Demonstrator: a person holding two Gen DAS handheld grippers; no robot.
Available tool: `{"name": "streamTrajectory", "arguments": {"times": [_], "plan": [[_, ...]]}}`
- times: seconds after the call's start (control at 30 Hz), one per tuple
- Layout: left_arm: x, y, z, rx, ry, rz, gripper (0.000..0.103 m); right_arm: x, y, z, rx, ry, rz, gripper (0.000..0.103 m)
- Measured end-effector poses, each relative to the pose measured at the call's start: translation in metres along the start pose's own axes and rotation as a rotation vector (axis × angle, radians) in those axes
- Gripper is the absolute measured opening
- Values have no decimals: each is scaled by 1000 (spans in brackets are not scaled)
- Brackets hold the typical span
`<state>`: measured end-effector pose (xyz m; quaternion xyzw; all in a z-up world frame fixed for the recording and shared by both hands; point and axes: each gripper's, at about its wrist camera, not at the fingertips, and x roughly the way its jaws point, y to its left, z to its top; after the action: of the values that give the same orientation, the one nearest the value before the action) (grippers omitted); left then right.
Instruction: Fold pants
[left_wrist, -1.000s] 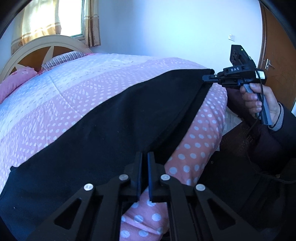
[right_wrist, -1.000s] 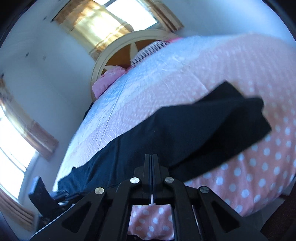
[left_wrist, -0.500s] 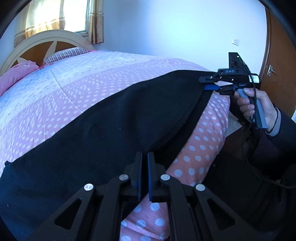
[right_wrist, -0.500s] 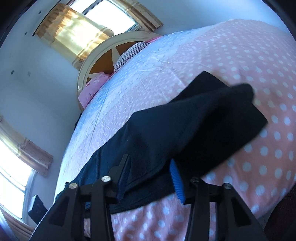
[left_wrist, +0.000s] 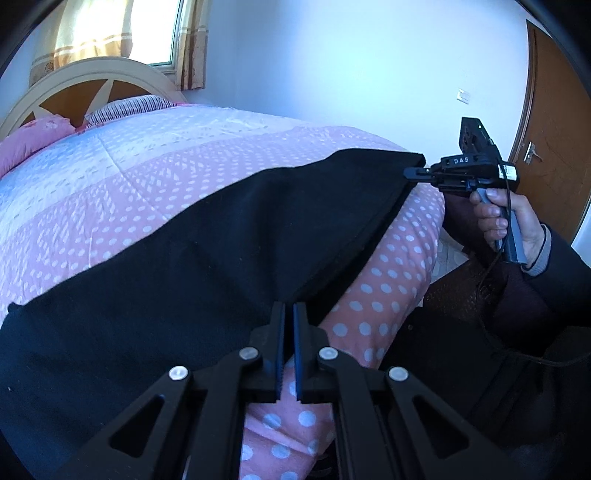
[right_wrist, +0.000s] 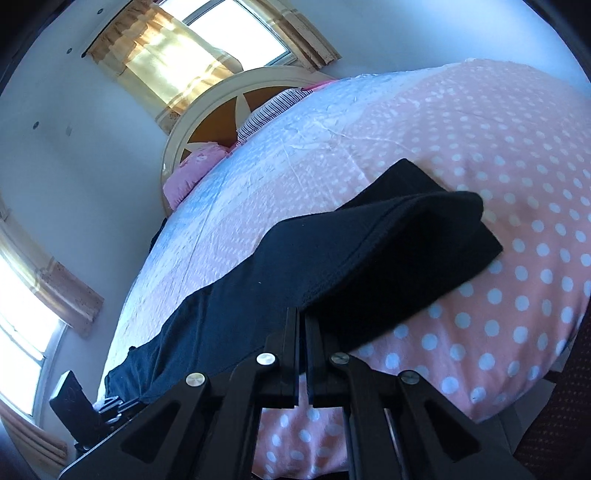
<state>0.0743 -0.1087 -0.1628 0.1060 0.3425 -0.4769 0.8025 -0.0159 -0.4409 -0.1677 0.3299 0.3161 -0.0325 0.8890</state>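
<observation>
Bed with pink polka-dot quilt (left_wrist: 229, 177); black pants (left_wrist: 192, 258) laid lengthwise along its near edge, one end at each gripper.

Left gripper (left_wrist: 289, 314): jaws nearly together, pinching the near hem of the pants between them. Right gripper (right_wrist: 301, 321): jaws likewise closed to a slit, clamped on the top layer's edge, which is raised off the layer below and casts a shadow pocket.

Step, my read: both ends gripped, top layer lifted, so start of a fold, probably carrying one edge over. Which fold of the sequence, can't tell. Next move needs both grippers travelling together with even tension so the cloth doesn't sag or drag the lower layer.

View differences:
- Left wrist view shows the right gripper from outside, the hand (left_wrist: 496, 218) on its handle, dark sleeve, wooden door (left_wrist: 554, 122).
- Right wrist view shows the two separated layers, a second window (right_wrist: 22, 332), the left gripper's body at lower left.
- Both show headboard (right_wrist: 218, 107) and pillows.
</observation>
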Motion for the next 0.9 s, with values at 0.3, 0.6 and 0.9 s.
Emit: {"name": "streamTrajectory", "arguments": {"times": [0.3,0.6,0.9], "plan": [[-9,-3,-1,18,-3,-16,4,-10,2,-2,-22,-7,-7,2],[7,2,-10,9,27,-18,4,5,-13,-9,6,57,-63,2],[3,-4,-8,49,29,-2,12,6,-29,-10,106,86,-21,5]]}}
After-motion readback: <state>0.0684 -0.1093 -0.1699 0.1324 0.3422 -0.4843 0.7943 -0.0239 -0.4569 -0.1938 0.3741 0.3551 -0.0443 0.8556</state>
